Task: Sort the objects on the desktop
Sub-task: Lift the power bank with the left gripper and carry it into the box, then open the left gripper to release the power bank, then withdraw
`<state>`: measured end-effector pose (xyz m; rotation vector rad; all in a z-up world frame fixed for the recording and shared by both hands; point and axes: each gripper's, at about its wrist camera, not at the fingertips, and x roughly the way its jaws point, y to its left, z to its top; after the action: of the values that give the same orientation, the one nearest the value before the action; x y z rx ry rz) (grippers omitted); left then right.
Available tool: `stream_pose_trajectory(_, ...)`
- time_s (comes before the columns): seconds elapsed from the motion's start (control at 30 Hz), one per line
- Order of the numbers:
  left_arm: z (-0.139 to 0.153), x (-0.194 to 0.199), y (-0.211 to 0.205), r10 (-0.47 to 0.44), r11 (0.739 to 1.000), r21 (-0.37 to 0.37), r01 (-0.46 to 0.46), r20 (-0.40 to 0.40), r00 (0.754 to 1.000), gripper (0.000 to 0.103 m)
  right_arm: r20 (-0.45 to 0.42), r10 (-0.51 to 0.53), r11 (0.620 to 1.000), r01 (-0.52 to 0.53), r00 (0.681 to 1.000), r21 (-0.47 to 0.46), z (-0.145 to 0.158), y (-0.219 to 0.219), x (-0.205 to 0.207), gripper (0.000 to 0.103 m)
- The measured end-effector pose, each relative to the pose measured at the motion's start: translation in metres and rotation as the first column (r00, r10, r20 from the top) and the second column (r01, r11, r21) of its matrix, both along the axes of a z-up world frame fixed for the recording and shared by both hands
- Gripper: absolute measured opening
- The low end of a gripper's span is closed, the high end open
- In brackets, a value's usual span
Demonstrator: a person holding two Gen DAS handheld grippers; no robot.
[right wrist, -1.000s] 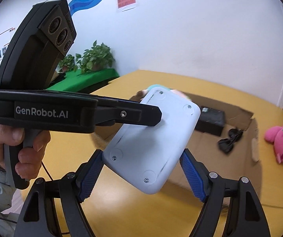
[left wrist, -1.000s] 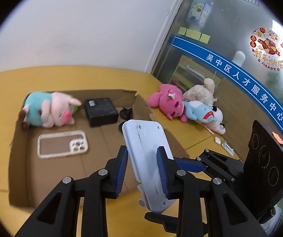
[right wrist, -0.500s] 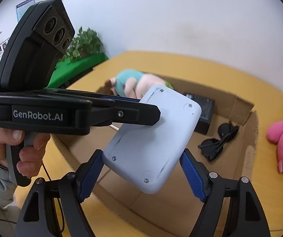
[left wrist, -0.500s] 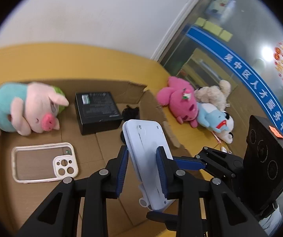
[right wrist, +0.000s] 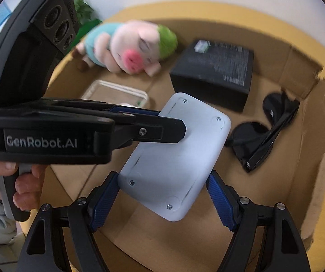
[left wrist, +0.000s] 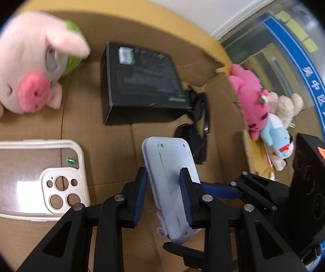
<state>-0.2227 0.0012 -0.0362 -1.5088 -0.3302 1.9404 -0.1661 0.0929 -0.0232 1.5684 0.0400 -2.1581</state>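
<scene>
While both claws frame it, the white device (left wrist: pixel 171 176) hangs over the cardboard box (right wrist: pixel 307 104).
The left gripper (left wrist: pixel 163 192) clenches it edgewise; the right gripper (right wrist: pixel 162 201) stands released, pads apart from its edges.

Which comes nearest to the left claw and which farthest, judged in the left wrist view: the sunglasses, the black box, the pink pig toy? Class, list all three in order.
Measured from the left claw:
1. sunglasses, just ahead, slightly right of the held white device.
2. black box, farther ahead, near the middle of the cardboard tray.
3. pink pig toy, far left corner.
</scene>
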Motion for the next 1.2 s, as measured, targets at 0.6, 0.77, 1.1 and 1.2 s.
stream_pose_trajectory(0.6, -0.006, 0.005, 0.009, -0.023, 0.996, -0.086, 0.022, -0.003, 1.000, 0.030, 0.090, -0.015, 0.995, 0.006, 0.996, 0.099, -0.015, -0.008, 0.005, 0.073)
stream_pose_trajectory(0.77, 0.029, 0.022, -0.012, 0.002, 0.991, -0.129, -0.023, -0.156, 0.988, 0.033, -0.009, -0.037, 0.990, 0.038, 0.999, 0.136, 0.001, -0.002, 0.020, 0.084)
stream_pose_trajectory(1.1, 0.126, 0.133, -0.123, 0.171, 0.941, -0.112, -0.319, -0.658, 0.734, 0.080, -0.460, -0.222, 0.969, 0.246, 0.860, -0.007, 0.088, 0.025, 0.141, 0.103)
stream_pose_trajectory(1.2, 0.108, 0.154, -0.139, 0.169, 0.915, -0.143, -0.377, -0.713, 0.681, 0.080, -0.531, -0.298, 0.944, 0.328, 0.793, -0.041, 0.072, 0.016, 0.159, 0.103)
